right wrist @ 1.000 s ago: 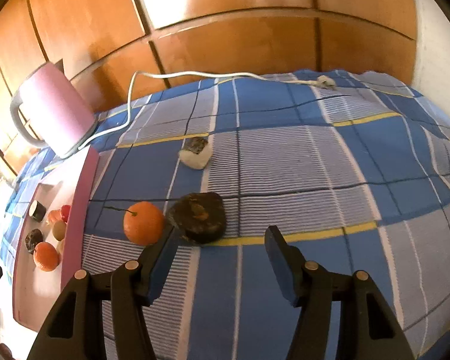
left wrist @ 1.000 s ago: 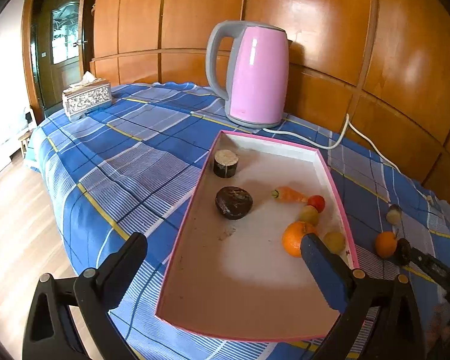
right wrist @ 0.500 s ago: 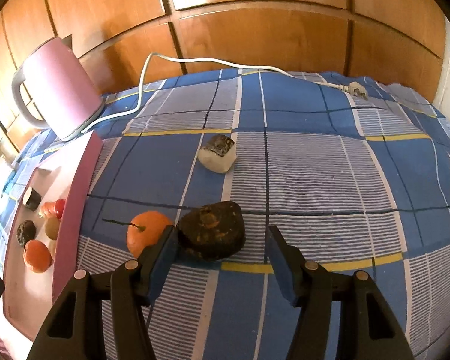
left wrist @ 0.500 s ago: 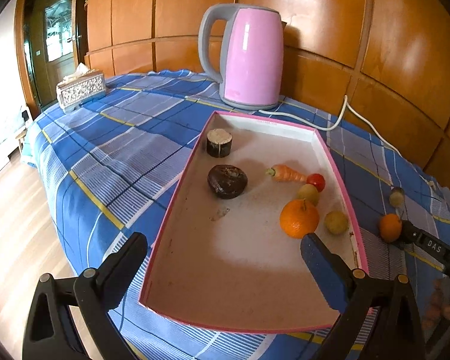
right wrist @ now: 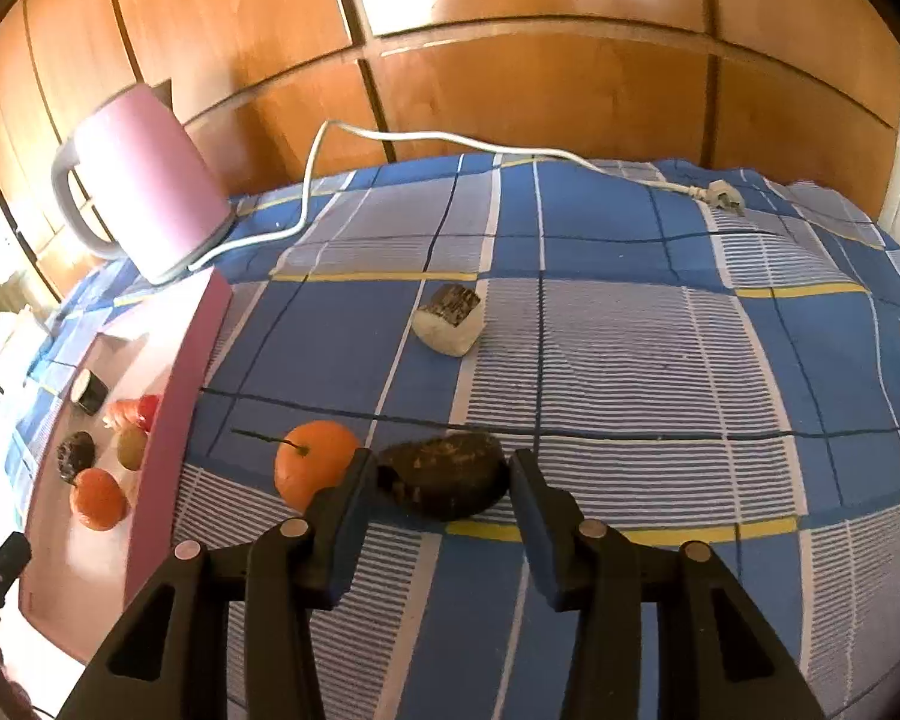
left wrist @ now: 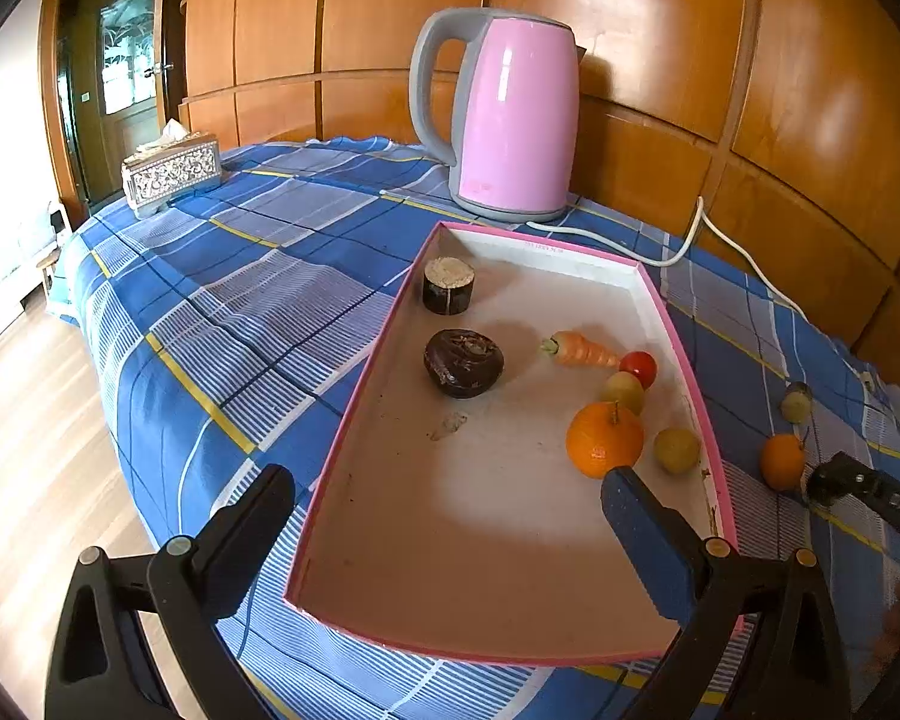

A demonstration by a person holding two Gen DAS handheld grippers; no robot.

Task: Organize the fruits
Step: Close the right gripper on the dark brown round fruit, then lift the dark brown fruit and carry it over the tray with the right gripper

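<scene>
Sorting progress: the job is judged to be a little past halfway, seven items being counted inside the tray and three outside it on the cloth.
Tablecloth (right wrist: 630,360): a soft woven cloth in blue checks with yellow lines is spread over the whole surface; slight ripples are seen.
Kettle (left wrist: 510,120): a smooth pink body with a grey handle is stood behind the tray; its white cord (right wrist: 450,141) is trailed across the cloth.
Tray (left wrist: 660,300): a shallow rectangular box with a pink rim and a pale, slightly stained floor is laid on the cloth.
Items in the tray: a glossy orange (left wrist: 605,441), a ridged carrot (left wrist: 585,353), a small red tomato (left wrist: 638,367), two dull yellow-green round fruits, a wrinkled dark lump (left wrist: 463,363) and a dark cylinder with a pale top (left wrist: 448,285) are gathered there.
Left gripper (left wrist: 450,510): the jaws are held wide above the near end of the tray, with nothing between them.
Right gripper (right wrist: 441,483): the jaws are closing on a rough, dark, flattened fruit (right wrist: 444,480) resting on the cloth just right of the tray; firm contact cannot be confirmed.
Left outside: a smooth loose orange (right wrist: 315,471) touching the left finger and a pale chunk with a dark top (right wrist: 450,324) farther back.
</scene>
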